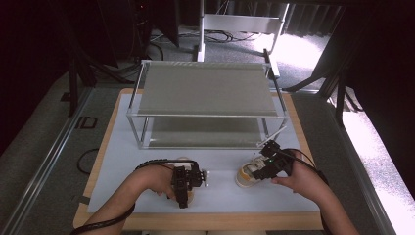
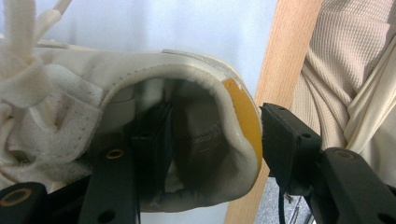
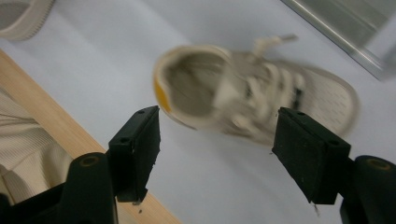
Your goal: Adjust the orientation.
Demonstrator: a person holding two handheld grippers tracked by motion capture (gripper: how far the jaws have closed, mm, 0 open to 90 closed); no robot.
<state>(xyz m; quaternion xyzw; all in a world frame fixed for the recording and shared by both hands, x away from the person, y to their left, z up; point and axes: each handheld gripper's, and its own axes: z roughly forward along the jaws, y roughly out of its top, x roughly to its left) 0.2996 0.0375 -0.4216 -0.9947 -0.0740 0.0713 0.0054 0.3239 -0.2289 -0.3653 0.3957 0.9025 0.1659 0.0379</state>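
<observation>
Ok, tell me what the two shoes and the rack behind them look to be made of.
Left shoe: cream leather or imitation, smooth with stitched seams, glossy orange heel tab, woven laces. Right shoe: apparently its mate; the perforated toe suggests the same upper, though it is blurred. Rack: silvery metal frame by its sheen, with matte grey shelf panels whose material I cannot tell.

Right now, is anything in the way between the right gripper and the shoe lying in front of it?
Nothing visible. The right gripper hangs open above the shoe, with only bare white mat between its jaws and the shoe.
</observation>
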